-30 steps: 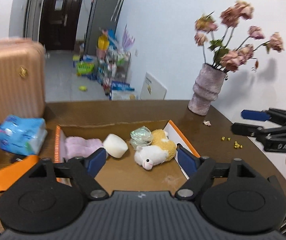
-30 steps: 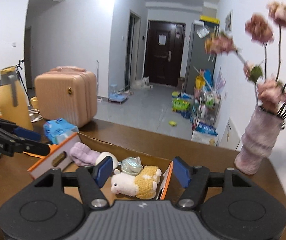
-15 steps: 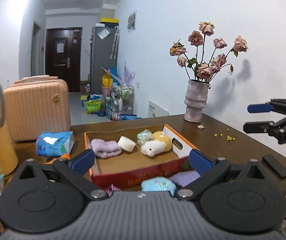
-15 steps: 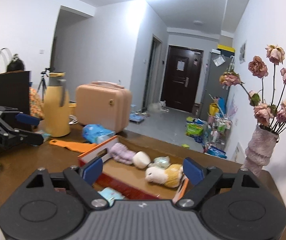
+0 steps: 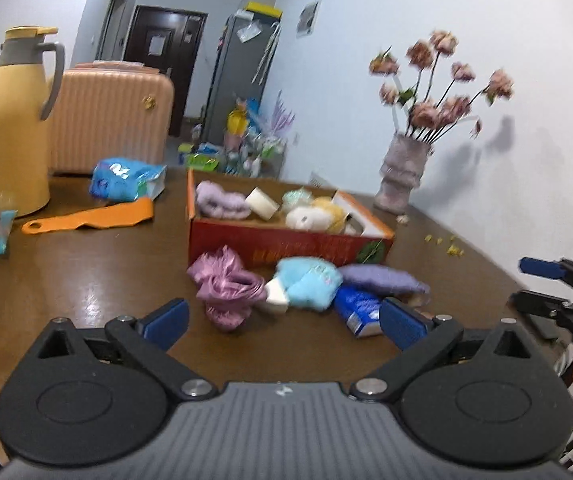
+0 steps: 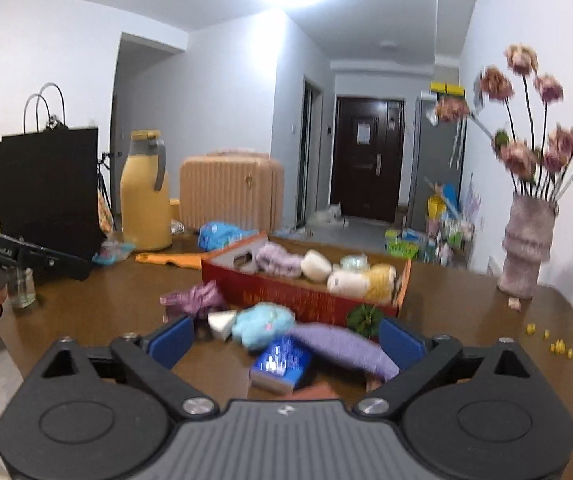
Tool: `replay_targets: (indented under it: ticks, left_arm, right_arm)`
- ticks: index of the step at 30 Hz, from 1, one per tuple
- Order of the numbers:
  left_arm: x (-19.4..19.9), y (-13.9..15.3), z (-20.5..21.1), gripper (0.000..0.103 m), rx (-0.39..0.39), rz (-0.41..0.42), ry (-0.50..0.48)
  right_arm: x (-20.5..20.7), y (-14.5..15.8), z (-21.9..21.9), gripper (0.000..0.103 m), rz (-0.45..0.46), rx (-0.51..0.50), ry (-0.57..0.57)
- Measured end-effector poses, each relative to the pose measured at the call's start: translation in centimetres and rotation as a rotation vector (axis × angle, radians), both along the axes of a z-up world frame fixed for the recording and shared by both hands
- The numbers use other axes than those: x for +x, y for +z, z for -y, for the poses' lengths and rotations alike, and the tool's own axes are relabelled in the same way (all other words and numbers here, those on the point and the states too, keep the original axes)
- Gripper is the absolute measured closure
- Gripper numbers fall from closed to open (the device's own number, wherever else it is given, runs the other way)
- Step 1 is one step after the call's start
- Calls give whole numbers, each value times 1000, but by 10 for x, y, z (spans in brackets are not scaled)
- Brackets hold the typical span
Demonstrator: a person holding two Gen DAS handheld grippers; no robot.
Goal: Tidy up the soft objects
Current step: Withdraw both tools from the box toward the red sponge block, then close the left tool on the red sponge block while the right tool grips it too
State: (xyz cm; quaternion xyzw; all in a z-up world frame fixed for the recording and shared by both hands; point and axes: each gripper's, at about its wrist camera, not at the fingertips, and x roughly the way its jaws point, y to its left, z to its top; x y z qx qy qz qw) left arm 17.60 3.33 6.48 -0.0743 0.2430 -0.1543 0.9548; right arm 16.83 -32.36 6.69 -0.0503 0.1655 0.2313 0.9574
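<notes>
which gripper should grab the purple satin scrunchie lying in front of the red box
Left, probably. The left hand-held gripper is open and faces the purple scrunchie, just ahead of its fingers. The right hand-held gripper faces the lilac pouch instead.

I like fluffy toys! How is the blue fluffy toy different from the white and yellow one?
The blue fluffy toy lies on the table, outside the red box; the white and yellow toy sits inside it. The blue one is a single colour; the other is two. Both look soft, and no fingers touch either.
</notes>
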Motion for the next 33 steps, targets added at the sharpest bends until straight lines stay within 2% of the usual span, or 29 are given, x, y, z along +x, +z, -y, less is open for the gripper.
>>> replay_targets:
  ticks: [6,9,13,21,22,24,26,27,28,30,33]
  left_arm:
    - [13,-4,18,0,17,-24,-40]
    - [22,-8,32,0,37,-39,-65]
    - [34,-16,48,0,27,-73,-110]
    - [59,-51,110,0,-36,-203,-330]
    - [61,-56,121,3,-29,-211,-357]
    - [63,-66,140,15,-2,-224,-399]
    - [67,-75,153,45,24,-251,-428]
    - [69,-79,157,51,25,-264,-438]
    - [71,-83,159,56,20,-280,-446]
    - [74,-86,157,57,2,-285,-444]
    - [77,-87,143,61,-16,-287,-398]
  right_arm:
    - [4,-9,10,3,10,14,-66]
    - [20,-17,16,3,-42,20,-108]
    - [41,-34,24,4,-108,32,-120]
    - [80,-73,22,19,-219,58,-71]
    - [85,-76,22,21,-235,65,-72]
    - [95,-82,21,30,-261,73,-83]
    - [101,-86,21,39,-274,75,-95]
    - [103,-88,22,44,-284,81,-104]
    - [104,-90,24,46,-296,88,-114]
    - [104,-92,28,57,-317,116,-121]
    - [96,-93,32,63,-357,170,-114]
